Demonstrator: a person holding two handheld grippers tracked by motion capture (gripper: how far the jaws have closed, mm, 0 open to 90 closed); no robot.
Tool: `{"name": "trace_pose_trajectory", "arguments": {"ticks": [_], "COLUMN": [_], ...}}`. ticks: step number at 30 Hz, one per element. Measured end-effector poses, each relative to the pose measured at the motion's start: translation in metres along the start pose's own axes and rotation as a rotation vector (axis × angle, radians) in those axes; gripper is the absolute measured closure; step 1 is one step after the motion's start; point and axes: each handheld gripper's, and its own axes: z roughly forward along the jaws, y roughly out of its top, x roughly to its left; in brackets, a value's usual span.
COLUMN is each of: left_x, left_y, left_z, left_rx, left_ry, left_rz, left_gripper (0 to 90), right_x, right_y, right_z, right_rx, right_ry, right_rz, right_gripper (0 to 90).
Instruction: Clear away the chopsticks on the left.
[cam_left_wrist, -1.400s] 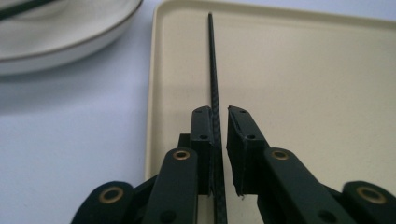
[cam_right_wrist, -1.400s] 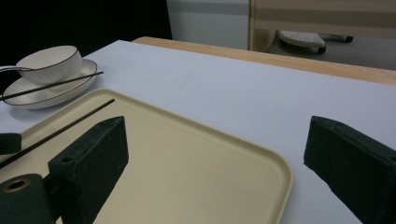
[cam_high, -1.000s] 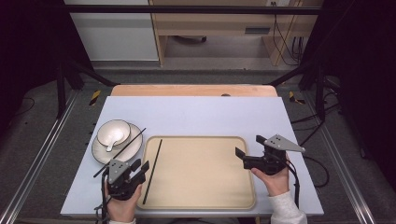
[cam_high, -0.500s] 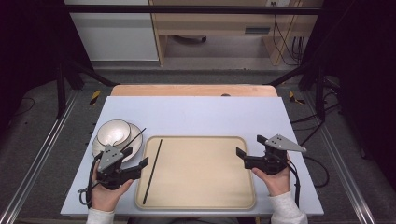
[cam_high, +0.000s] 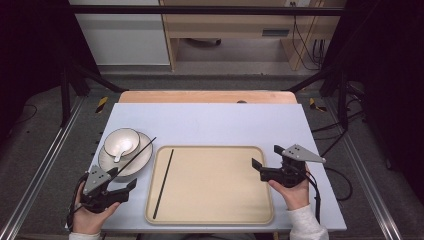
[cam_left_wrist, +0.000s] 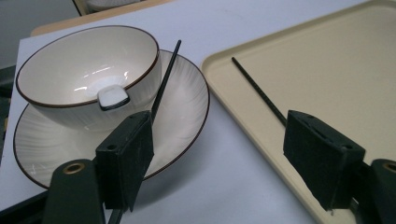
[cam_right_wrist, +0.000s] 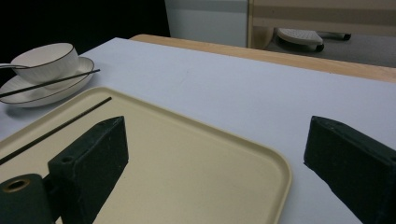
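1. High view: A person's two hands each hold a set of tongs over a pale counter (cam_high: 210, 120). The left tongs (cam_high: 121, 181) hover at the near left corner, just beside the plate (cam_high: 142, 161) and the left edge of a beige tray (cam_high: 215, 200), with jaws spread and nothing between them. The right tongs (cam_high: 256, 167) sit over the tray's right rim, likewise released. A white bowl (cam_high: 121, 141) rests on the back part of the plate with a spoon (cam_high: 123, 149) inside it. One black chopstick (cam_high: 136, 154) lies slanted across the plate; a second chopstick (cam_high: 163, 183) lies on the tray near its left side.

2. Left gripper view: The left tongs (cam_left_wrist: 219, 154) stand wide apart and empty. The left jaw sits over the plate (cam_left_wrist: 187, 100) rim, the right jaw over the tray (cam_left_wrist: 327, 70) edge. The chopstick on the plate (cam_left_wrist: 166, 79) leans against the bowl (cam_left_wrist: 88, 70) and passes behind the left jaw; whether it touches the pad cannot be told. The spoon (cam_left_wrist: 113, 97) handle end juts over the bowl's near rim. The tray chopstick (cam_left_wrist: 257, 88) runs toward the right jaw.

3. Right gripper view: The right tongs (cam_right_wrist: 215, 158) are released, one jaw over the tray (cam_right_wrist: 187, 154), the other over bare counter (cam_right_wrist: 233, 84). The bowl (cam_right_wrist: 46, 58), plate (cam_right_wrist: 56, 91) and both chopsticks (cam_right_wrist: 51, 80) lie well apart at far left.
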Motion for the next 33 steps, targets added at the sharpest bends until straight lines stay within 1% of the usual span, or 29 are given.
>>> {"name": "trace_pose_trajectory", "arguments": {"ticks": [4,6,9,10,13,16,17,19,21,24,25,28,30,33], "left_x": [0.007,0.014,0.023,0.027,0.034,0.038,0.040,0.042,0.045,0.049,0.049,0.049,0.049,0.049], "left_y": [-0.003,-0.004,-0.005,-0.006,-0.007,-0.007,-0.007,-0.007,-0.009,-0.010,-0.010,-0.008,-0.007,-0.007], "left_z": [0.004,0.006,0.009,0.012,0.019,0.025,0.026,0.030,0.033,0.039,0.040,0.043,0.045,0.050], "left_rx": [0.024,0.027,0.041,0.044,0.058,0.067,0.072,0.071,0.093,0.119,0.119,0.124,0.139,0.155], "left_ry": [0.013,0.023,0.033,0.038,0.054,0.065,0.066,0.060,0.063,0.071,0.073,0.067,0.065,0.056], "left_rz": [-0.002,-0.006,-0.024,-0.042,-0.049,-0.042,-0.038,-0.047,-0.050,-0.044,-0.046,-0.027,-0.009,-0.003], "left_gripper": [24.2,24.2,24.2,24.2,24.7,26.0,27.0,30.0,33.4,38.9,41.6,46.4,50.8,55.2], "right_x": [0.000,0.000,0.000,0.001,0.001,0.002,0.002,0.001,0.001,0.002,0.002,0.002,0.002,0.002], "right_y": [-0.001,-0.001,-0.001,-0.001,-0.001,-0.001,-0.001,-0.001,0.000,0.000,0.000,0.000,0.000,0.000], "right_z": [0.001,0.001,0.002,0.003,0.004,0.004,0.004,0.003,0.003,0.003,0.003,0.004,0.004,0.004], "right_rx": [0.004,0.005,0.009,0.010,0.011,0.011,0.010,0.010,0.008,0.009,0.009,0.010,0.011,0.012], "right_ry": [-0.002,-0.001,0.002,0.000,0.004,0.004,0.004,0.004,0.006,0.005,0.005,0.006,0.004,0.005], "right_rz": [-0.003,-0.002,-0.003,-0.004,-0.005,-0.005,-0.004,-0.006,-0.008,-0.008,-0.007,-0.007,-0.008,-0.013], "right_gripper": [6.5,6.5,6.5,6.5,6.5,6.5,6.5,6.5,6.5,6.5,6.5,6.5,6.5,6.5]}}
